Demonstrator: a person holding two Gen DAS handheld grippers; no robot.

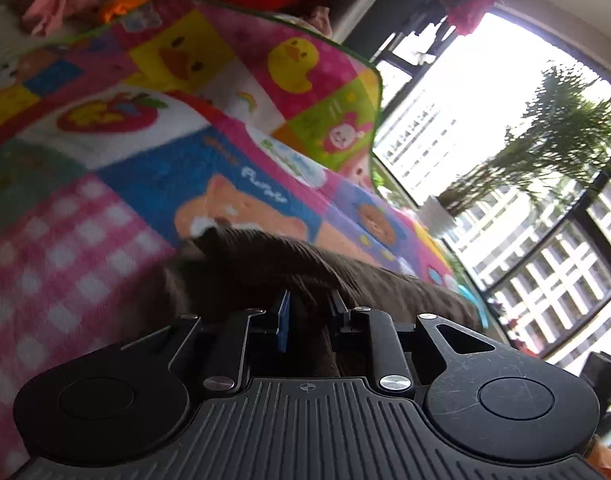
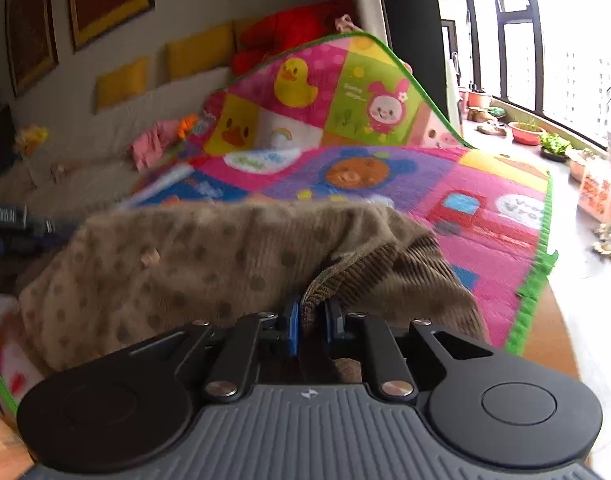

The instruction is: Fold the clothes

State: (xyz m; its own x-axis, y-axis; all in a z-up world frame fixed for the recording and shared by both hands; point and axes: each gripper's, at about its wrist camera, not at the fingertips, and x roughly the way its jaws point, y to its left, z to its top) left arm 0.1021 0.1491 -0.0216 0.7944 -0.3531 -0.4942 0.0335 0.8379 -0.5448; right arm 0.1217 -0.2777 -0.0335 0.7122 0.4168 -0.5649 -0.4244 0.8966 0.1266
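Fingers (image 2: 292, 322) on sweater (image 2: 177, 256) (blanket (image 2: 485, 184) beneath)

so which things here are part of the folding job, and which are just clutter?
In the job:
- brown dotted knit garment
- left gripper, clamped on its fabric
- right gripper, clamped on its ribbed edge
- colourful patchwork cartoon blanket underneath

Lying about:
- pink crumpled cloth
- red plush toy
- yellow cushions
- potted plants

- Sweater (image 2: 209, 264) lies on blanket (image 2: 425, 184), at its near edge.
- Right gripper (image 2: 311, 322) clamps sweater hem; left gripper (image 1: 309, 314) clamps sweater at far side.
- Sofa (image 2: 85, 168) behind blanket; window ledge (image 2: 545, 152) right of it.
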